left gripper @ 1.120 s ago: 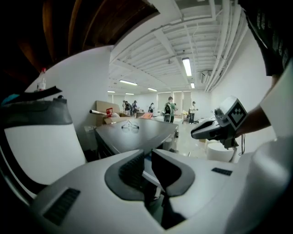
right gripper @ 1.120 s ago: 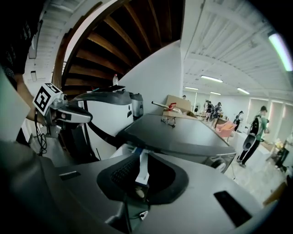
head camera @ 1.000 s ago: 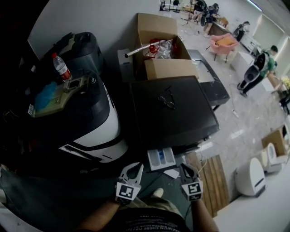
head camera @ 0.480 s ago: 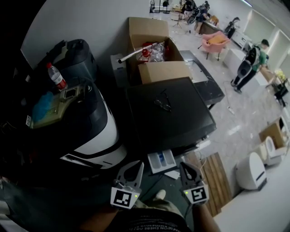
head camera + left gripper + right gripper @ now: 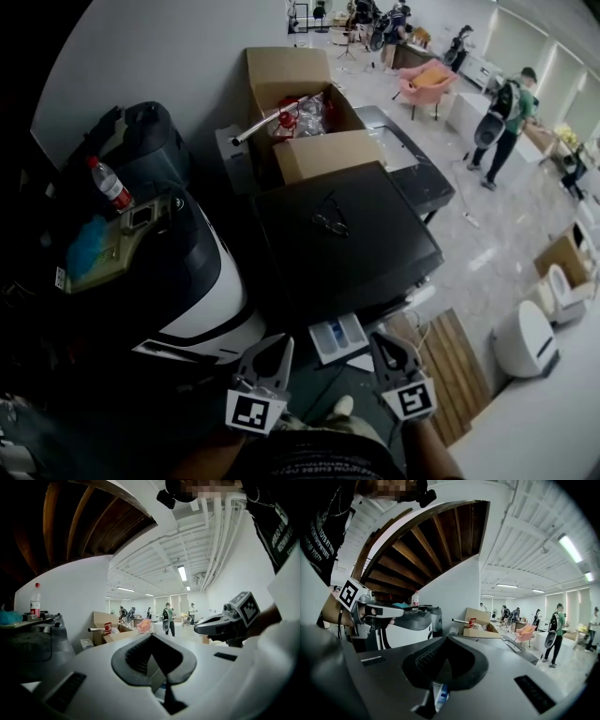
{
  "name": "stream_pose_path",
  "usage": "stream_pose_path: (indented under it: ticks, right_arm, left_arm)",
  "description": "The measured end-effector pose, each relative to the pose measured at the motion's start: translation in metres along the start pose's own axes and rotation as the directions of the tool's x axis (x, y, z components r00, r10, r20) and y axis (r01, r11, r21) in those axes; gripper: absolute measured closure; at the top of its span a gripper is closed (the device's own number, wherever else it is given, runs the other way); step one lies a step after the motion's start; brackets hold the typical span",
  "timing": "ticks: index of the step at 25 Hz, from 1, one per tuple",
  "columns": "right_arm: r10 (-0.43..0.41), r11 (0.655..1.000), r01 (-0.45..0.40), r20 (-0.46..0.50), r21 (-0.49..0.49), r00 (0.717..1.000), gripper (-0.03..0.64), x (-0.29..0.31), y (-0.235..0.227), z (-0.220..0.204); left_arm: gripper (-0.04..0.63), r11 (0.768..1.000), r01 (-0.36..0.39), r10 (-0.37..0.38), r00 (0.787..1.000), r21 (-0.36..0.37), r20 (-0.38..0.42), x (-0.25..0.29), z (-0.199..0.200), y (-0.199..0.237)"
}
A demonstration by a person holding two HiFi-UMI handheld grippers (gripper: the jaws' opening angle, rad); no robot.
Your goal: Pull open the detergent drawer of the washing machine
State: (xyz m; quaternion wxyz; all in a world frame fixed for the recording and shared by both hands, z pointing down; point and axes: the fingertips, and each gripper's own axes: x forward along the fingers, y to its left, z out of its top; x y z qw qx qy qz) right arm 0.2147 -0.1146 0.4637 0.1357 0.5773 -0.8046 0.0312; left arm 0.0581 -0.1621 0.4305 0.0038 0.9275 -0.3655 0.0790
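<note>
In the head view the washing machine is the dark-topped box at centre. Its white detergent drawer sticks out of the front, pulled open, with a blue compartment showing. My left gripper hangs just left of the drawer and my right gripper just right of it, both above it and clear of it. Both are shut with nothing between the jaws. In the left gripper view the jaws meet and the right gripper shows beside them. The right gripper view shows its jaws together, with the drawer below.
A black-and-white appliance stands close on the left, with a bottle and clutter behind it. Open cardboard boxes sit behind the washer. A pair of glasses lies on its top. A wooden pallet lies right; people stand far off.
Both grippers have risen toward the head camera and look larger. The left jaws have closed slightly. The drawer stays pulled out.
</note>
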Motion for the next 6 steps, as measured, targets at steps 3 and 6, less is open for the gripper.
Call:
stream_pose_path:
  ticks: [3, 6]
  right_arm:
    - [-0.003, 1.0, 0.003, 0.0, 0.002, 1.0, 0.615, -0.0004, 0.0028, 0.0026]
    - [-0.004, 1.0, 0.004, 0.0, 0.01, 1.0, 0.615, -0.0002, 0.0064, 0.0041]
  left_arm:
    - [0.592, 1.0, 0.009, -0.009, 1.0, -0.002, -0.002, -0.001, 0.0019, -0.0002]
    - [0.592, 1.0, 0.013, -0.013, 1.0, -0.004, -0.007, -0.0024, 0.002, 0.0011]
